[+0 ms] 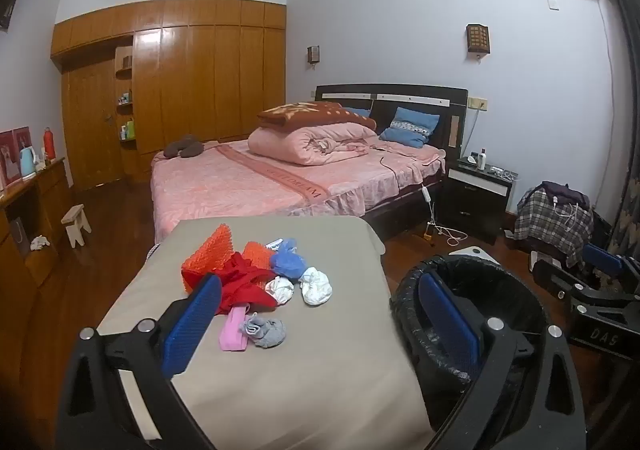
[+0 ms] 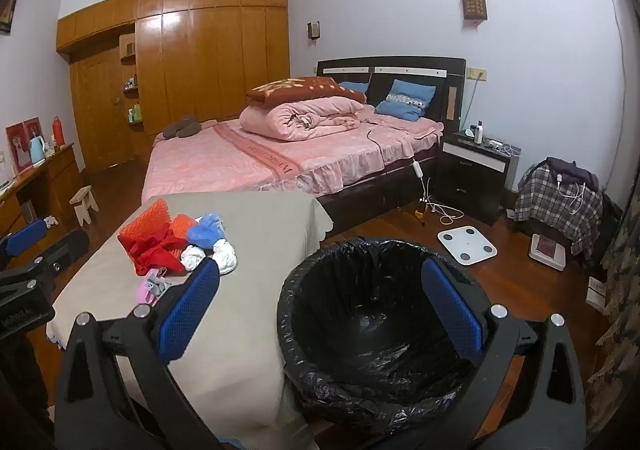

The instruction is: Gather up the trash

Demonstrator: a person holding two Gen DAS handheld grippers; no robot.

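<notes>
Start of collection, judged: nothing gathered. Both jaws spread wide, empty. Trash pile (image 1: 256,282) lies on the counter (image 1: 320,370) ahead of the left jaws; bin (image 2: 372,330) sits below the right jaws. Next: left gripper (image 1: 320,326) advanced onto one piece.

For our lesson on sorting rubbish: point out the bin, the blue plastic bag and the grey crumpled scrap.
bin (image 2: 320,378), right wrist view, front rim of its black liner.
blue plastic bag (image 1: 287,262), left wrist view, middle of the bundle.
grey crumpled scrap (image 1: 264,331), left wrist view, its centre.
</notes>
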